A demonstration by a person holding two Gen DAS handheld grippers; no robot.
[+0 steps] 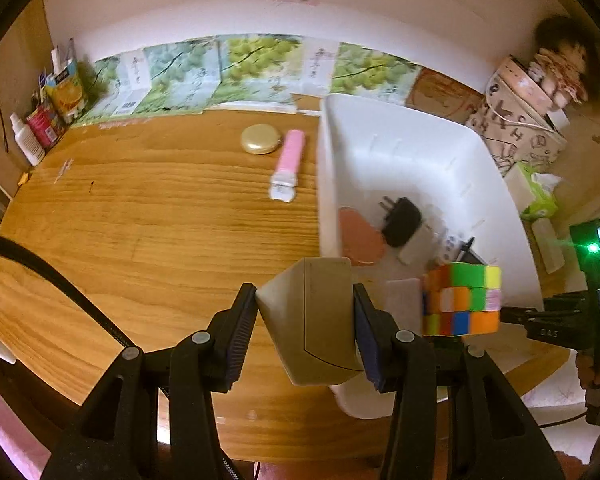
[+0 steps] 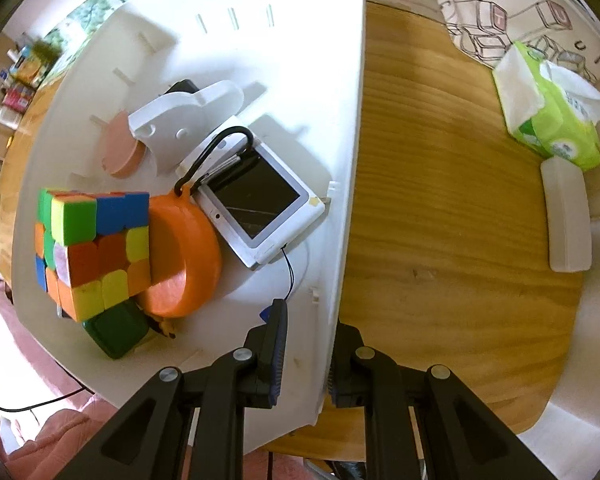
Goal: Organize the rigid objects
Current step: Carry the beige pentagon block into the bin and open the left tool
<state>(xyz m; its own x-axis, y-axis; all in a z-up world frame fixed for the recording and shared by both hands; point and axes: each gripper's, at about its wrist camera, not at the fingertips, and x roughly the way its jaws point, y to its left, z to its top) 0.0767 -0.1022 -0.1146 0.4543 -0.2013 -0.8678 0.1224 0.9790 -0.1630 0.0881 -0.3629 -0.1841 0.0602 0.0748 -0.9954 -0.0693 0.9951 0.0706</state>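
We carry a beige plastic box [image 1: 314, 320] in the left gripper [image 1: 305, 332], its pads clamped on two opposite flat sides, so the box sits squarely between the fingers and juts forward past their tips. It looks hard-shelled, light and smooth, so we judge it stiff enough to take a firm pinch but liable to slip or twist if held near a corner; the broad flat faces are the right place to hold it, as now. It hangs above the wooden table [image 1: 140, 240], just at the near corner of the white bin [image 1: 328, 184], not yet over its floor. The right gripper [image 2: 306, 356] is clenched on the bin's side wall, one finger inside and one outside, steadying it. Inside the bin lie a Rubik's cube [image 2: 92, 248], an orange round case [image 2: 184, 256] and a small white screen device [image 2: 256, 204]; a pink tube [image 1: 288, 164] and a gold compact [image 1: 260, 139] wait on the table.
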